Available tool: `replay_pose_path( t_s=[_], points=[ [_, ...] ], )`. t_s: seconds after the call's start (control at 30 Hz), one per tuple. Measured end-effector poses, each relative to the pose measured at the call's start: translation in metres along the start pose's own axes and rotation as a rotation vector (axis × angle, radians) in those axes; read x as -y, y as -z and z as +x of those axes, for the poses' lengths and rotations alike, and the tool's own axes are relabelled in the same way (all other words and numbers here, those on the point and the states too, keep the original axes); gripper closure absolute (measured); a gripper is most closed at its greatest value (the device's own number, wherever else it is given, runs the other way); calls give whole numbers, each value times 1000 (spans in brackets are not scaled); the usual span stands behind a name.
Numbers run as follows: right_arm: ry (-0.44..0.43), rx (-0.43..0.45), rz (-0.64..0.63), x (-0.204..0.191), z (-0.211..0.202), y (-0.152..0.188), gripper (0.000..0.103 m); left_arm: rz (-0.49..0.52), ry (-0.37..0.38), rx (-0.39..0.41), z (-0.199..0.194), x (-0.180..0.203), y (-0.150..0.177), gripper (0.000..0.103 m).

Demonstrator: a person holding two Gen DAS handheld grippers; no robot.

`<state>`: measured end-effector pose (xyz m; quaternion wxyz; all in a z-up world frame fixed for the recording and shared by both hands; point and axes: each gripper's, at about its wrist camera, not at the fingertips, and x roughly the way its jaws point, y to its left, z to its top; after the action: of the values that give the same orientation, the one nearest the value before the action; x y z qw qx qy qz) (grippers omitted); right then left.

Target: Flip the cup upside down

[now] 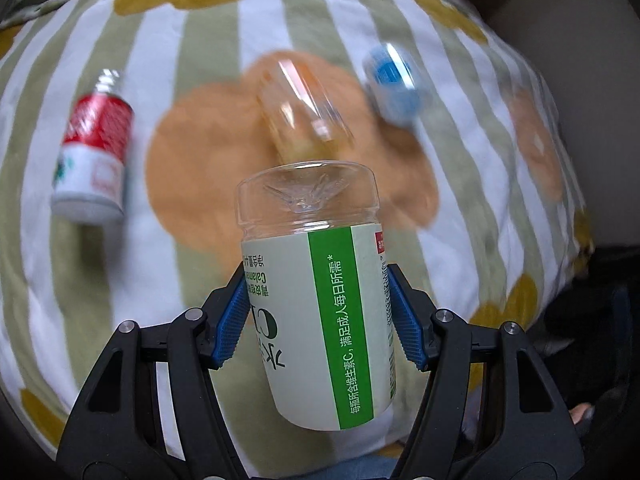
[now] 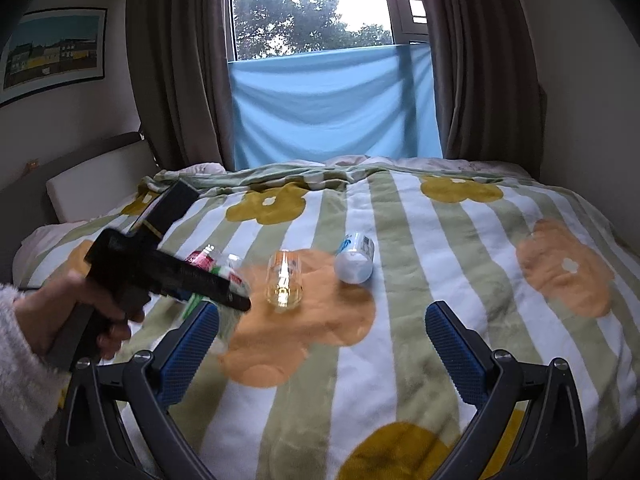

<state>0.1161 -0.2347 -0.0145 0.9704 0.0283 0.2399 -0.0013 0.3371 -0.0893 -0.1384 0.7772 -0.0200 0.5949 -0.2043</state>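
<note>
From my left camera the glass cup (image 1: 304,112), the red can (image 1: 94,148) and the blue-capped bottle (image 1: 394,80) are all smeared by motion blur. The green-labelled bottle (image 1: 320,312) hides the cup's near end, and I can't make out its neck.

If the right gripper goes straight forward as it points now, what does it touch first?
Probably the bedspread: the open right gripper points between the clear glass cup and the white bottle. Depth is unclear, so it might graze either.

Soft window (image 2: 312,8) daylight — motion-blurred, fisheye-warped edges.
</note>
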Motion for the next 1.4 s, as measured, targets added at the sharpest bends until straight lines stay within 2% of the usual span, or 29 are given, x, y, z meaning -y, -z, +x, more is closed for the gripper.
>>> replay_pose_path(
  t_s=[0.23, 0.57, 0.63, 0.67, 0.7, 0.87, 0.97, 1.1, 1.17, 1.27, 1.37, 1.4],
  points=[
    [-9, -13, 12, 7, -10, 7, 0, -1, 5, -91, 38, 11, 26, 41],
    [-5, -40, 52, 23, -7, 13, 0, 27, -21, -114, 53, 12, 32, 38],
    [-13, -45, 61, 24, -5, 14, 0, 37, -49, -122, 53, 13, 32, 26],
    [-17, -47, 63, 24, -5, 14, 0, 46, -66, -120, 54, 14, 33, 11],
    [-23, -50, 65, 24, -4, 13, 0, 61, -92, -108, 52, 16, 34, 4],
    [-46, -55, 64, 22, -7, 9, 0, 124, -179, -56, 34, 23, 38, 3],
    [-60, -53, 49, 19, -11, 3, 0, 161, -243, 17, 13, 30, 47, 3],
    [-183, -97, 72, 24, -9, -13, 0, 182, -320, 178, -36, 42, 69, 0],
    [-262, -163, 96, 26, -1, -23, 0, 169, -347, 275, -64, 47, 85, 0],
    [-372, -327, 153, 28, 23, -36, 0, 134, -360, 343, -90, 45, 105, 0],
    [-402, -471, 162, 20, 52, -39, 0, 75, -330, 393, -112, 34, 129, 0],
    [-392, -546, 151, 14, 67, -37, 0, 55, -324, 407, -116, 31, 135, 0]
  ],
)
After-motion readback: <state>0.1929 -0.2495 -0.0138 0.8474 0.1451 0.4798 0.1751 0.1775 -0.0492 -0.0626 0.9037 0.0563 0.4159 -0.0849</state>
